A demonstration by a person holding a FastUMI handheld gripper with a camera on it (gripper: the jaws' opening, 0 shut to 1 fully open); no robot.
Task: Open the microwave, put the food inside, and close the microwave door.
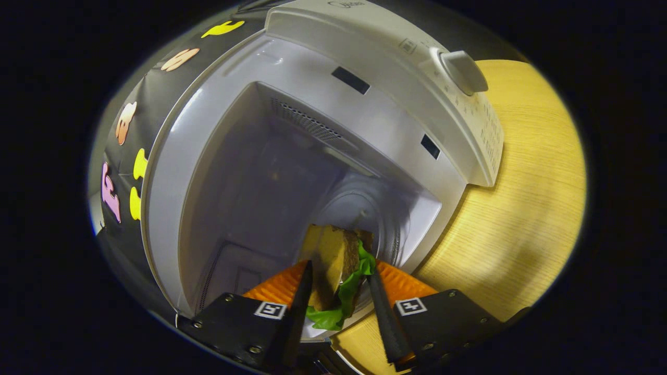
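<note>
A white microwave point(375, 99) stands open on the wooden table, and I look straight into its grey cavity point(260, 192). My gripper point(337, 268) is shut on a sandwich point(336, 260) of brown bread with green lettuce hanging from it. The sandwich is held at the cavity's mouth, just above the round glass turntable point(365, 208). The microwave's door is out of sight.
The control panel with a round knob point(464, 70) sits to the right of the cavity. A vent grille point(307, 122) lines the cavity's inner wall. Light wooden tabletop point(521, 208) stretches to the right of the microwave.
</note>
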